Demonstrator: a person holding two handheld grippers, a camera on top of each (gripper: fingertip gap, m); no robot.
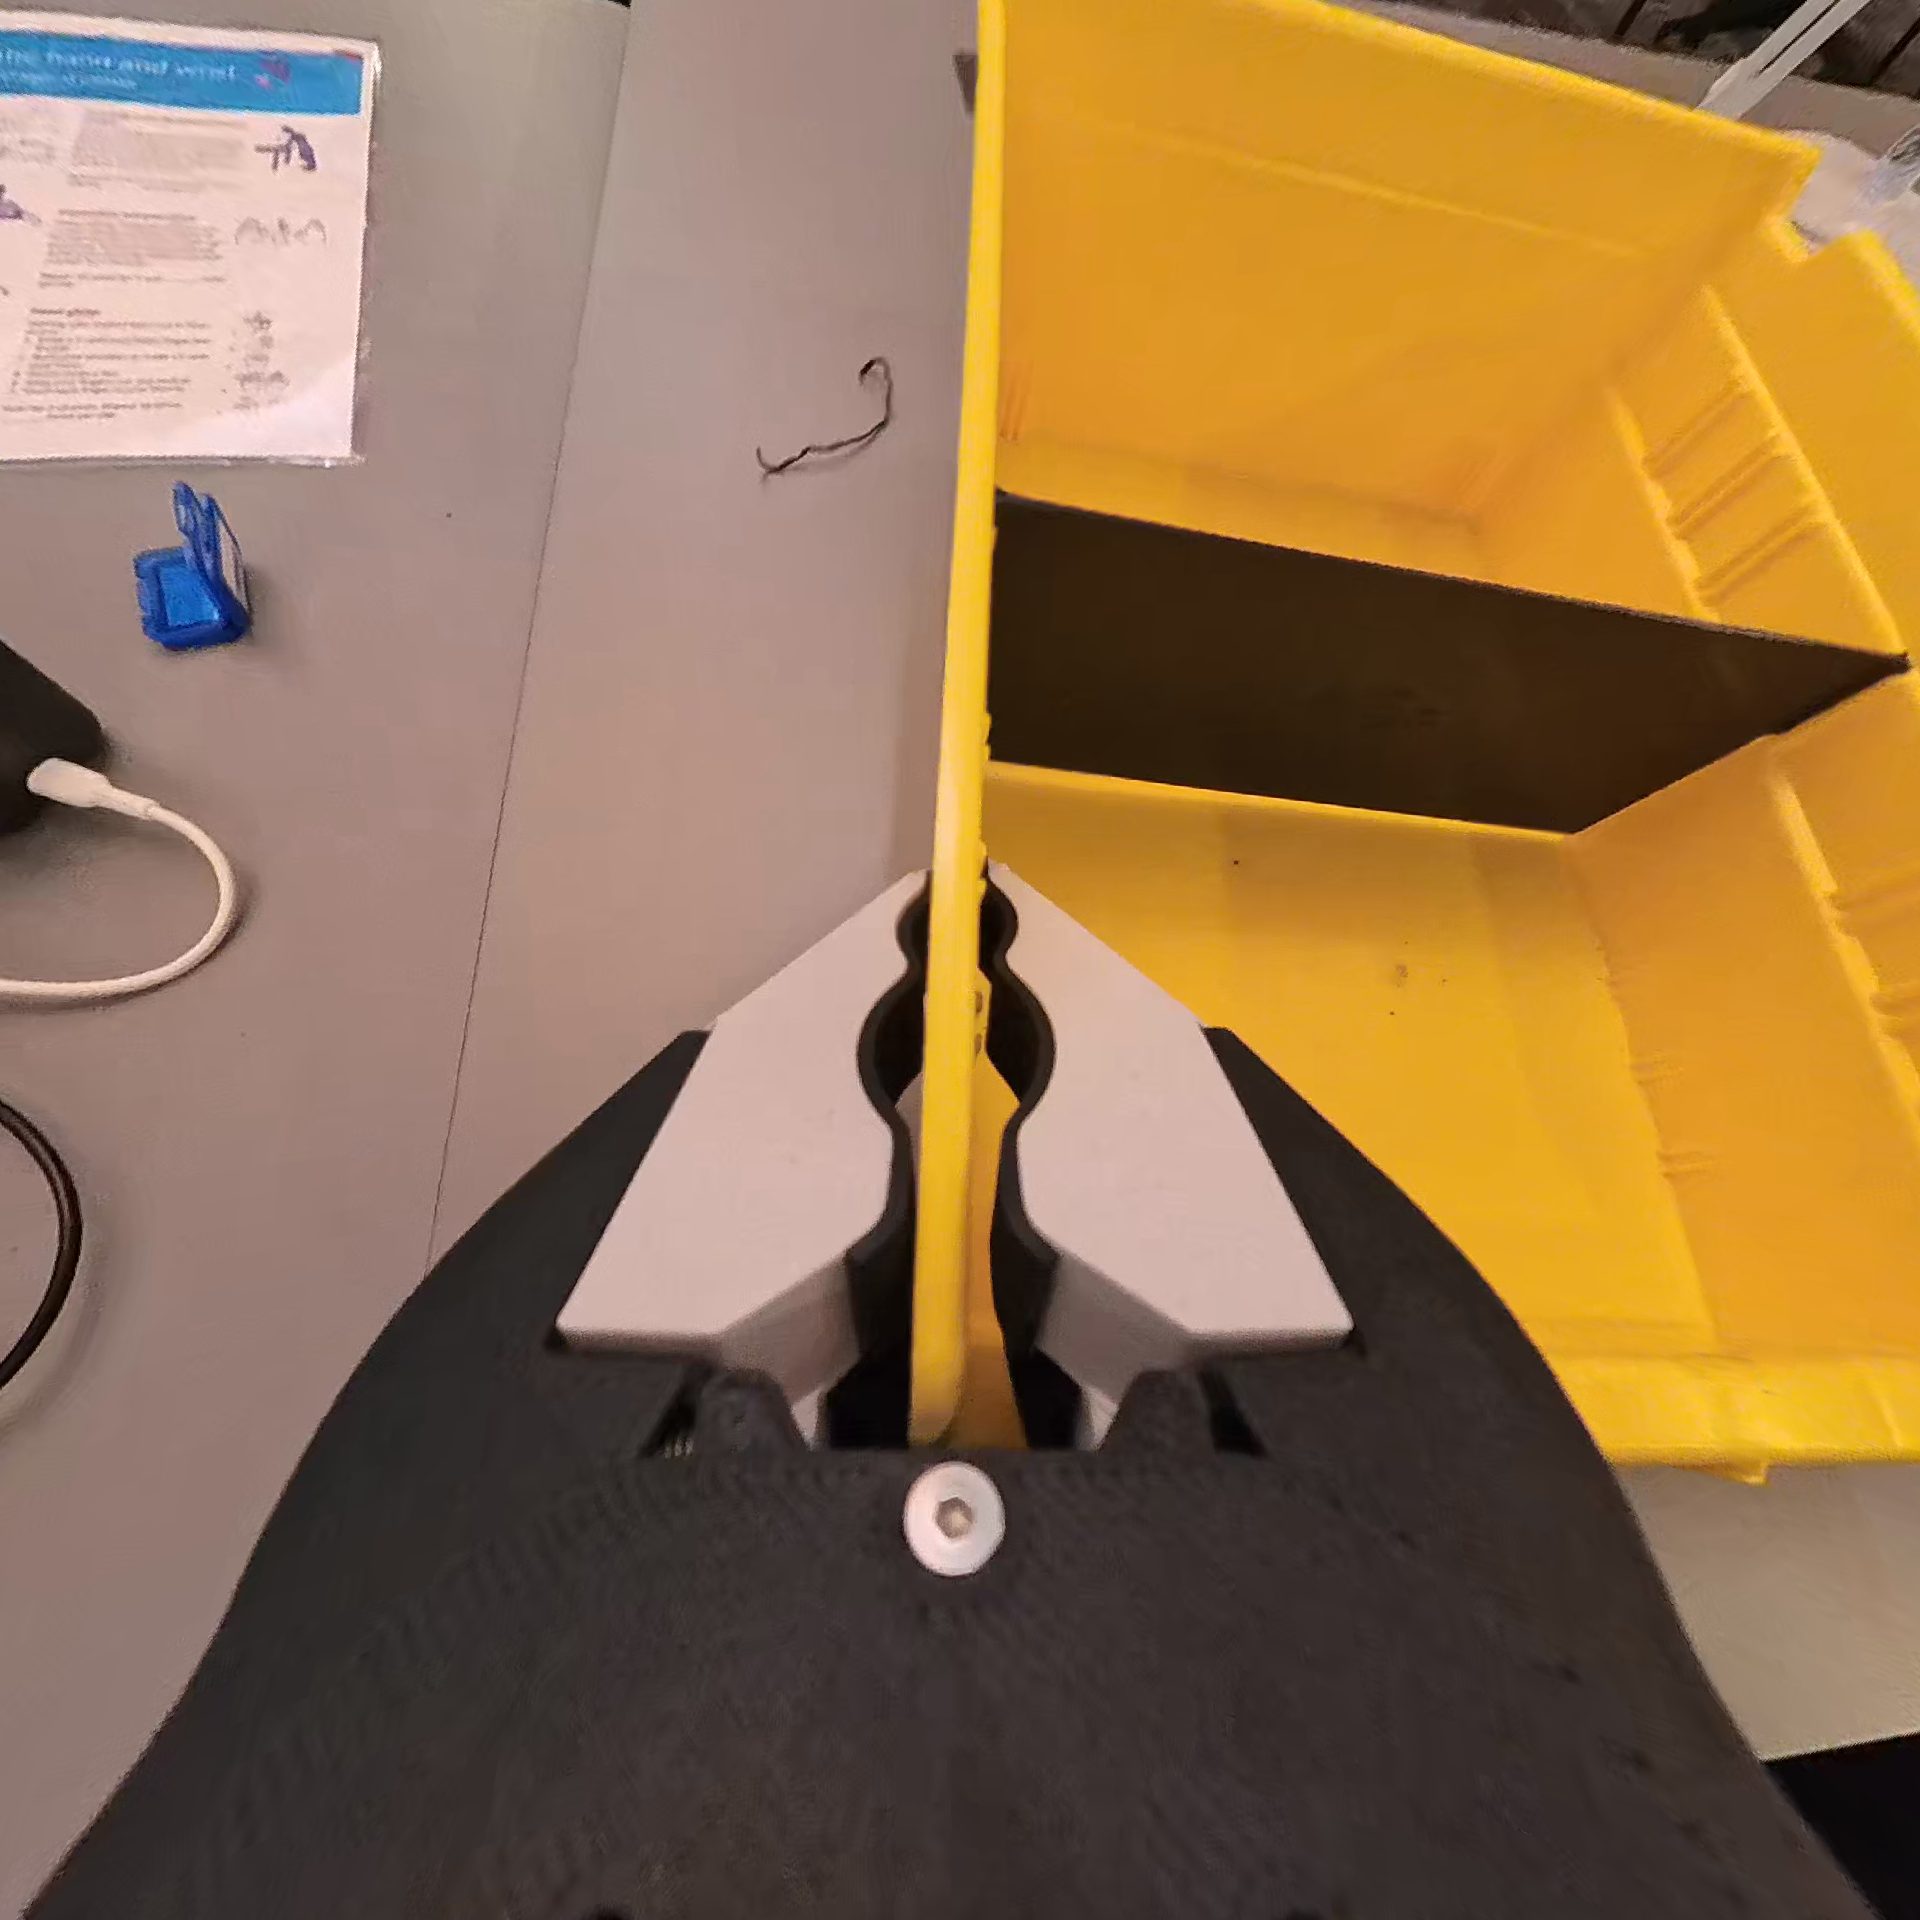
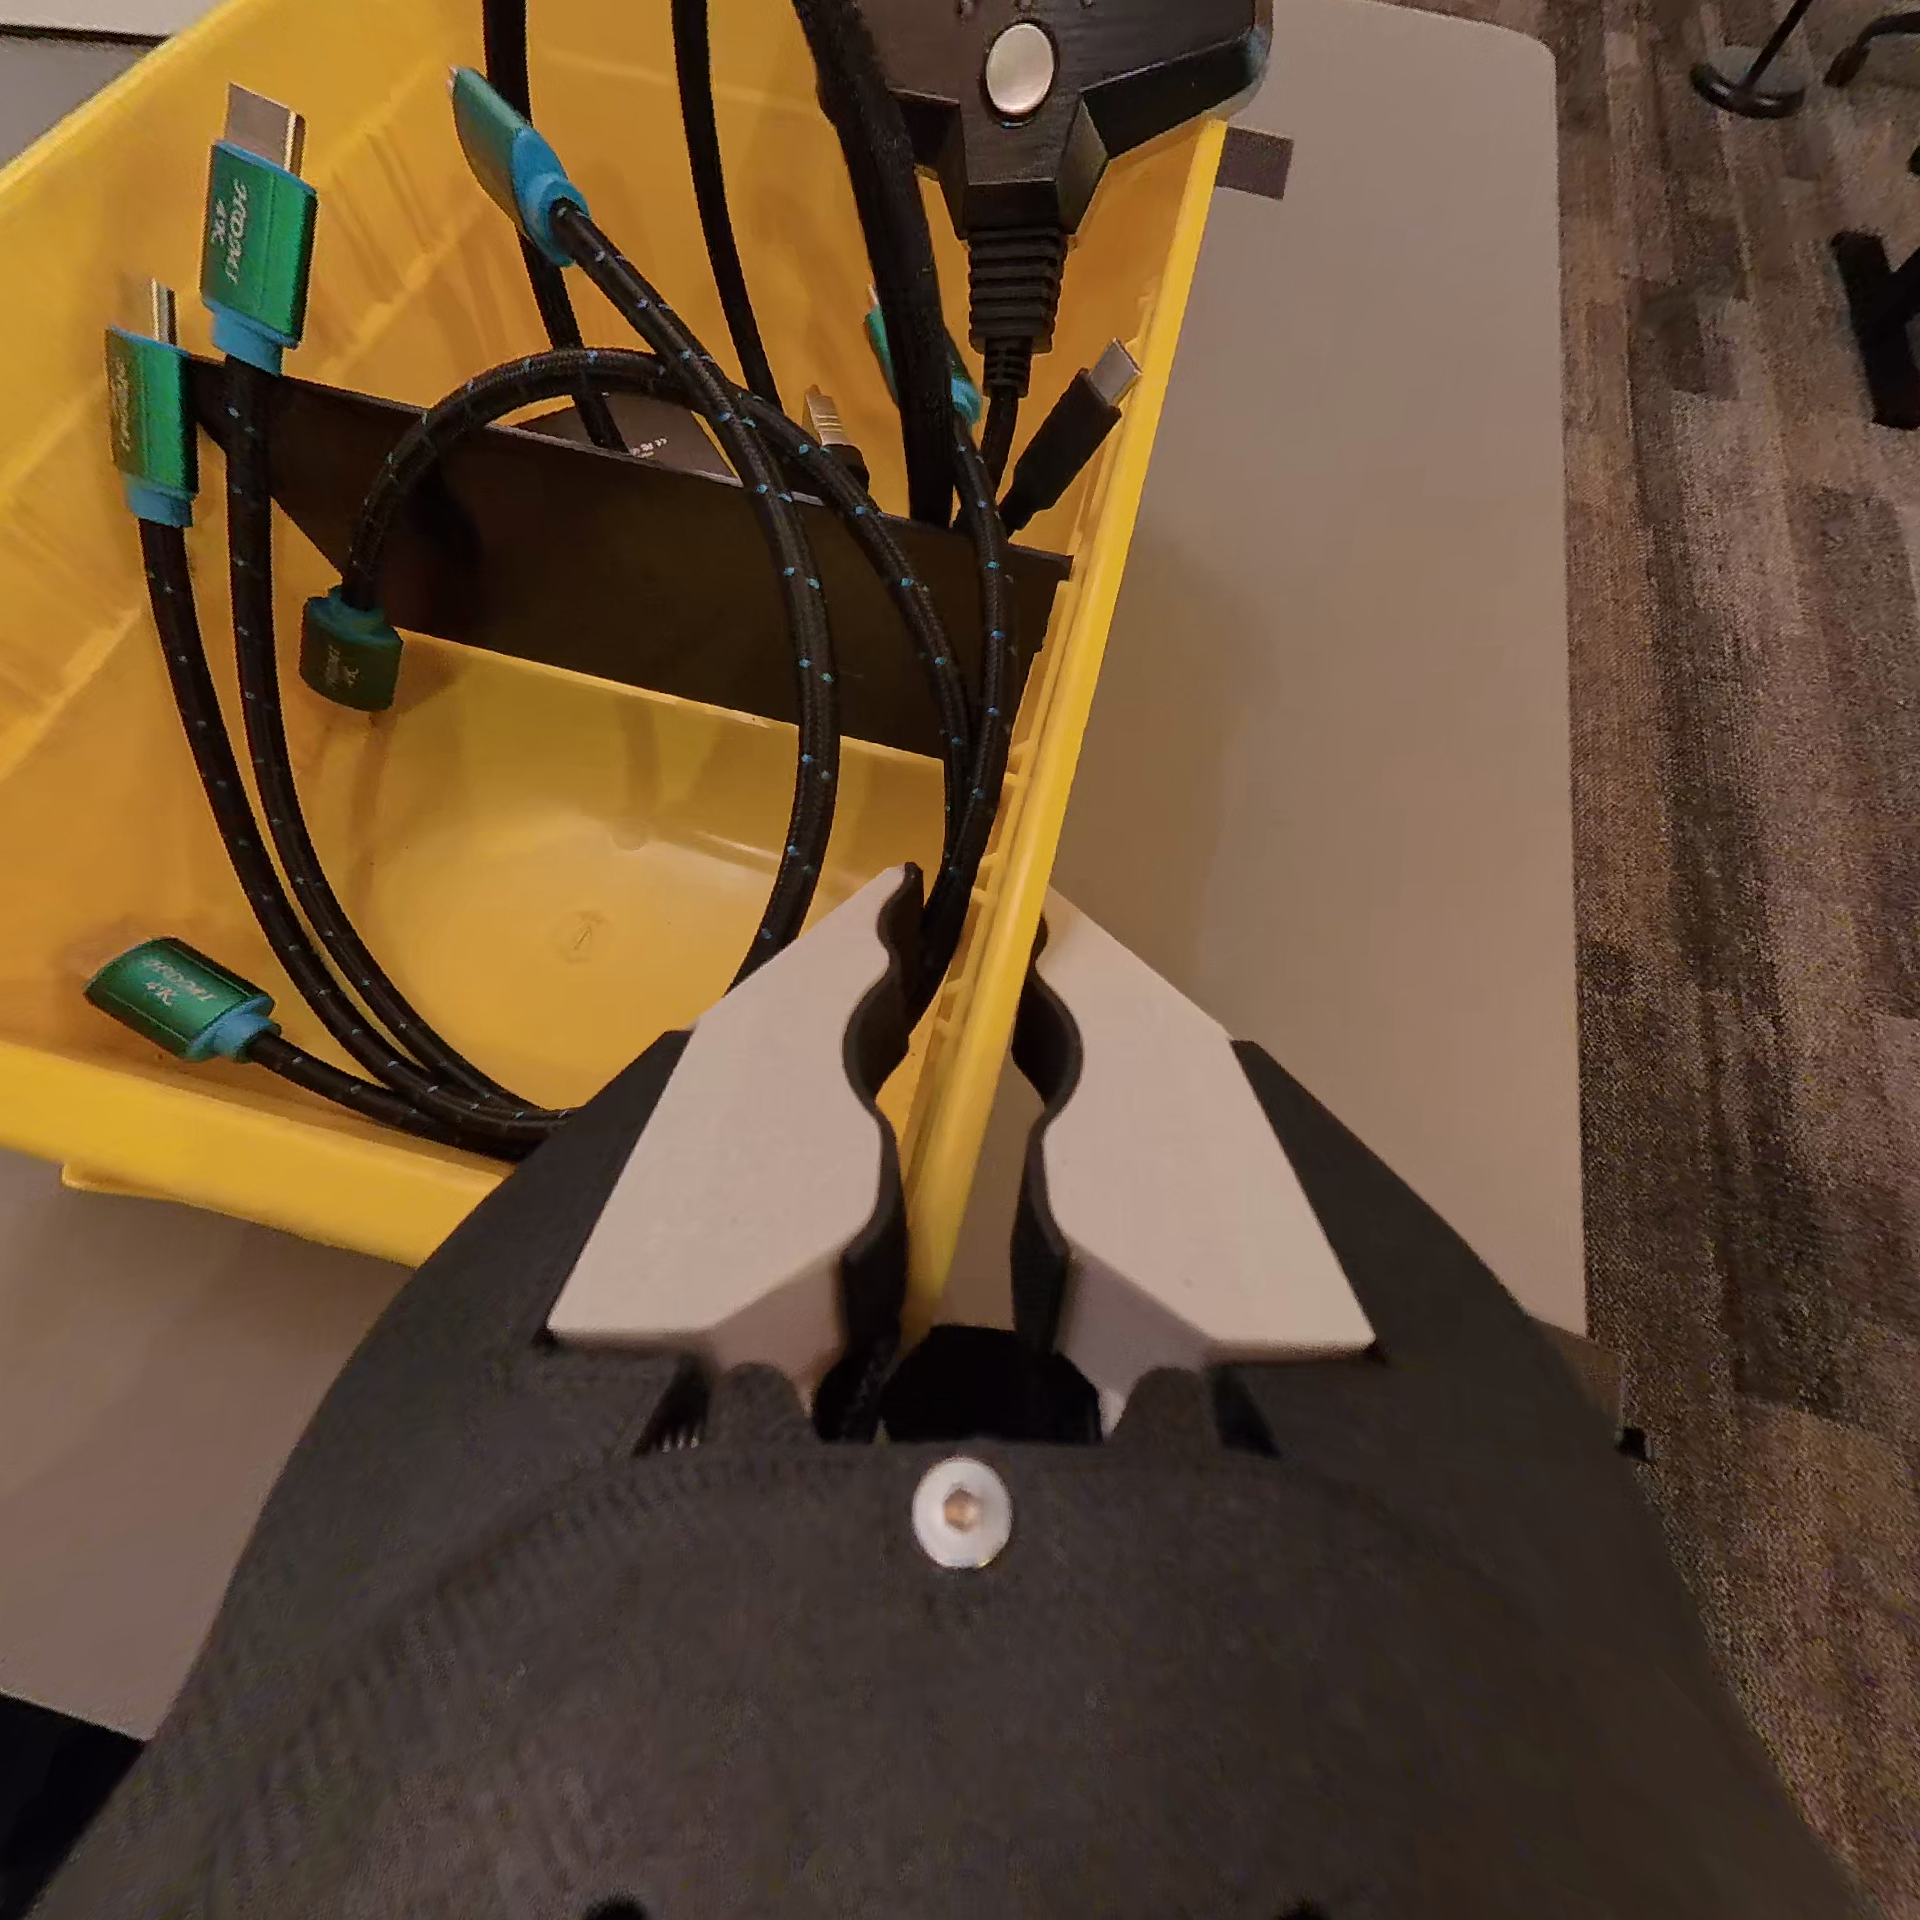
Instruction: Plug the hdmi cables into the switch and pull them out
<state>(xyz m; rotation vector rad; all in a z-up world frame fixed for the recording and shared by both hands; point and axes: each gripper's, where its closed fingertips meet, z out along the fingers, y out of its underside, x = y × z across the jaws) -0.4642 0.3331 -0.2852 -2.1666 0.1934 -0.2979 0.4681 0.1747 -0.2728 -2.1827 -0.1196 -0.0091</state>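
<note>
In the left wrist view, my left gripper [image 1: 961,883] is shut on the left wall [image 1: 982,520] of a yellow bin. Both pads press on the thin rim. The bin parts in view are bare, with a black divider [image 1: 1403,675] across them. In the right wrist view, my right gripper [image 2: 977,904] is shut on the right wall [image 2: 1122,582] of a yellow bin. A black braided cable [image 2: 977,727] is pinched between the left pad and that wall. This bin holds several HDMI cables with green and blue plugs [image 2: 255,239]. A black switch [image 2: 1039,62] lies at its far end.
A printed sheet [image 1: 177,249], a small blue box [image 1: 192,571], a white cable [image 1: 156,914] and a black thread [image 1: 831,436] lie on the grey table left of the bin. The table's right edge and carpet floor [image 2: 1745,727] are close to the right gripper. One gripper's finger ends stand about 95 cm off the other's. My left gripper's tips are some 20 cm from the black thread [image 1: 831,436].
</note>
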